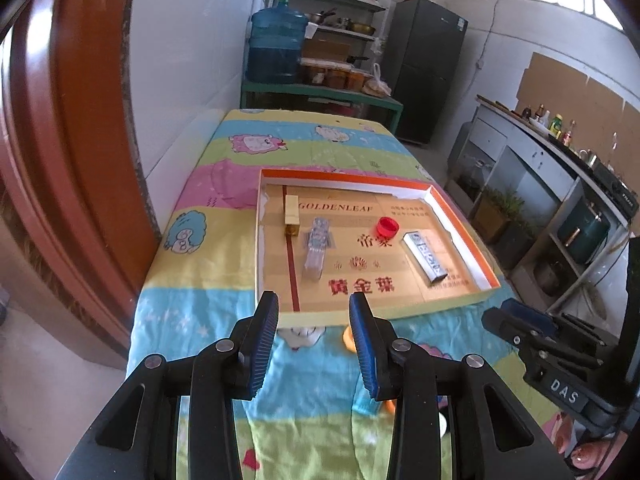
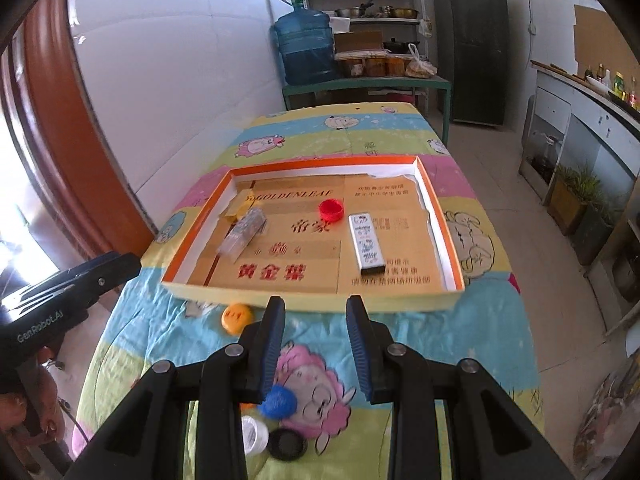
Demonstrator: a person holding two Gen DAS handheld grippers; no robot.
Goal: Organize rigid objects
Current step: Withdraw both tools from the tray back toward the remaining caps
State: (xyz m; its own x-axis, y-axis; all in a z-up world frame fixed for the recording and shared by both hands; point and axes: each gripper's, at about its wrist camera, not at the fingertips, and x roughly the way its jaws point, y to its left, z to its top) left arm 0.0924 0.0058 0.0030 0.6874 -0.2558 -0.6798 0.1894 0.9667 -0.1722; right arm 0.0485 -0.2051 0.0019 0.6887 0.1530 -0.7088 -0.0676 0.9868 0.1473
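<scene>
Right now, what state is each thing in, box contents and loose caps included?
Left gripper: open, empty.
Right gripper: open, empty.
Box: lidless.
Red cap: in box.
Silver pack: flat, in box.
Orange cap: outside box.
Blue cap: outside box.

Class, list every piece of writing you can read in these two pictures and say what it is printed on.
"GOLDENLEAF": floor of the tray.
"黄金葉": tray floor, red.
"帝豪": tray floor, blurred, uncertain.
"DAS": right tongs.
"GenRobot.AI": left tongs.
Silver box, orange cap, fridge sticker: too small to read.
</scene>
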